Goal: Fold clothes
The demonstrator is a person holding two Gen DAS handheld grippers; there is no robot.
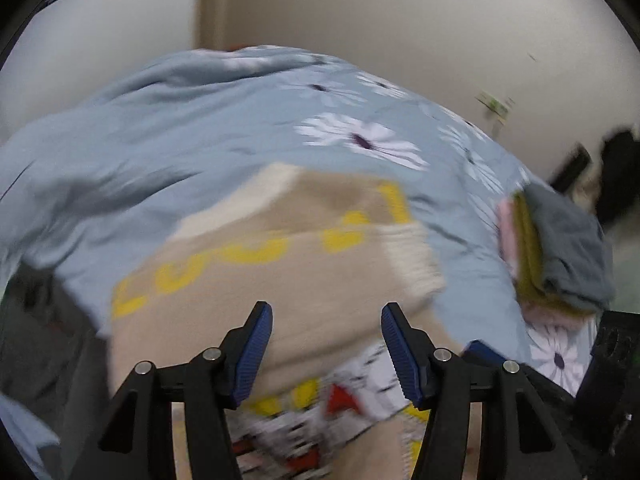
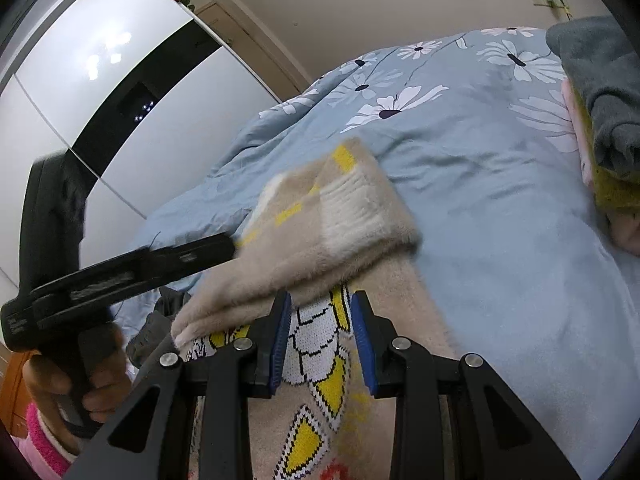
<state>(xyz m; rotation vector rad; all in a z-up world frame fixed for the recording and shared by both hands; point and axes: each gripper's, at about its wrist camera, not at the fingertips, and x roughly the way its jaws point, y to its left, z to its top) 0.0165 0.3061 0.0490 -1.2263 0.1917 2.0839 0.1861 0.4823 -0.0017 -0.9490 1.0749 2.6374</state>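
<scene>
While hovering above the fuzzy beige knit sweater with yellow lettering [image 1: 256, 280] spread on the blue floral duvet [image 1: 200, 120], folding a sleeve [image 2: 360, 208] across the body. Both grippers, left [image 1: 326, 348] and right [image 2: 320, 340], gaping, gripping nothing. Next, probably pinching the hem. Only showing in the right view: the wardrobe [image 2: 120, 100].

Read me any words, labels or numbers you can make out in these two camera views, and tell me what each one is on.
None can be read for certain.
Beige sweater: large yellow knit letters, motion-blurred and upside down; no word can be made out.
Left gripper in the right wrist view: small pale print at the rear end of its body, too small to read.
Blue floral duvet and folded clothes stack: no text visible.
</scene>
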